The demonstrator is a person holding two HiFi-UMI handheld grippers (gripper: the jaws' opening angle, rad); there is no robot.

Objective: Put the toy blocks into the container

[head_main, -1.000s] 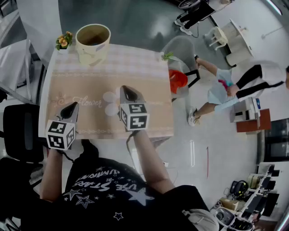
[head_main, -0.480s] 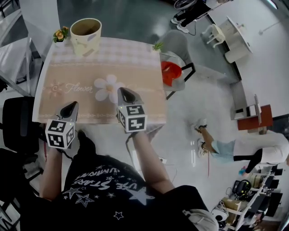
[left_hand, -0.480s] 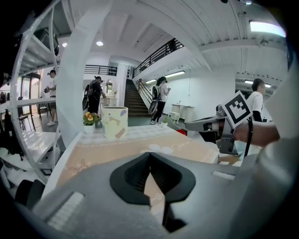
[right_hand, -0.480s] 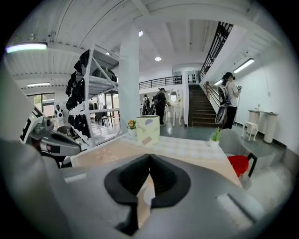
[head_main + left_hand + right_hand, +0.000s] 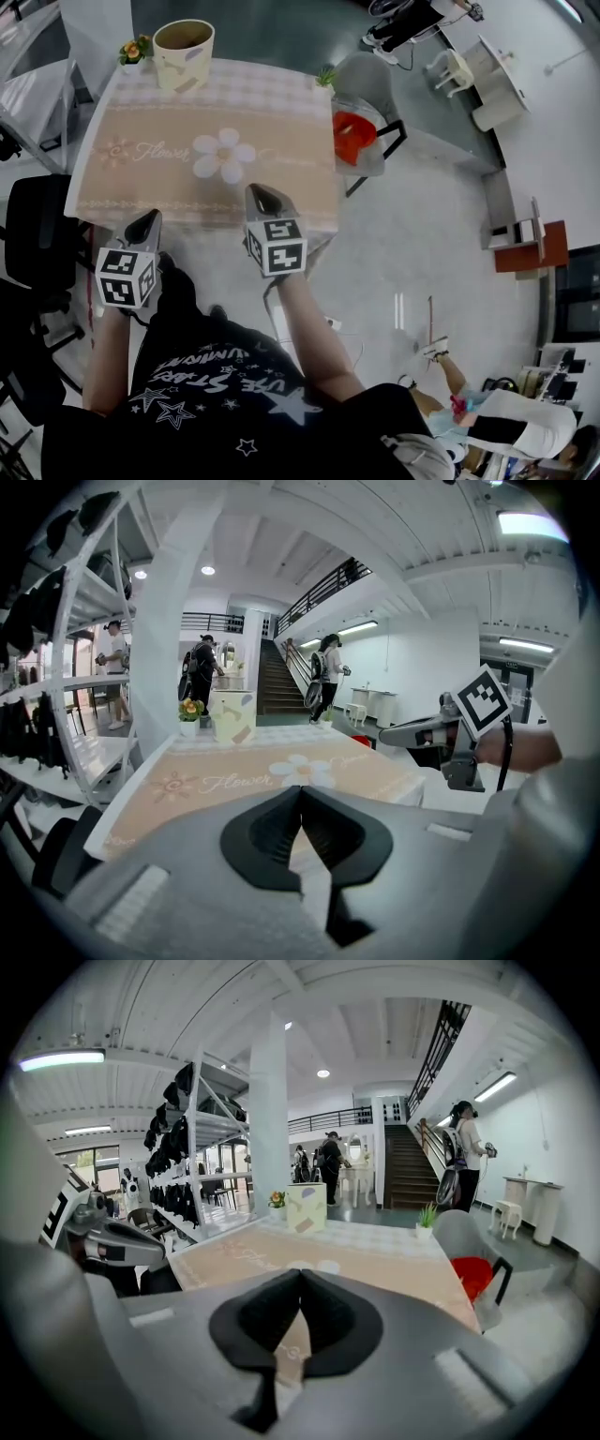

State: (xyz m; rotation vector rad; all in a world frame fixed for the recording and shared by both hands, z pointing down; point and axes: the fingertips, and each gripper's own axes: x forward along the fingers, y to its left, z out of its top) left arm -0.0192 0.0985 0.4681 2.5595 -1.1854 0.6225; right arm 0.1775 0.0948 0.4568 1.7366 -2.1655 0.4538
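Head view: left gripper (image 5: 148,219) and right gripper (image 5: 264,194) hang at the table's (image 5: 141,192) 6 o'clock edge, the container (image 5: 183,53) at its 11 o'clock corner, no toy blocks visible. Left gripper view, then right gripper view: each pair of jaws pressed together, holding nothing. The blocks may lie inside the container or out of frame, so I'd only keep both tips clear of that edge.

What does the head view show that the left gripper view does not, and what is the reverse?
Only the head view shows the person's star-printed shirt. Only the left gripper view shows the staircase and the people standing near it. Both views share the flowered tablecloth, the cream container, the small flower pot beside it, and the right gripper.
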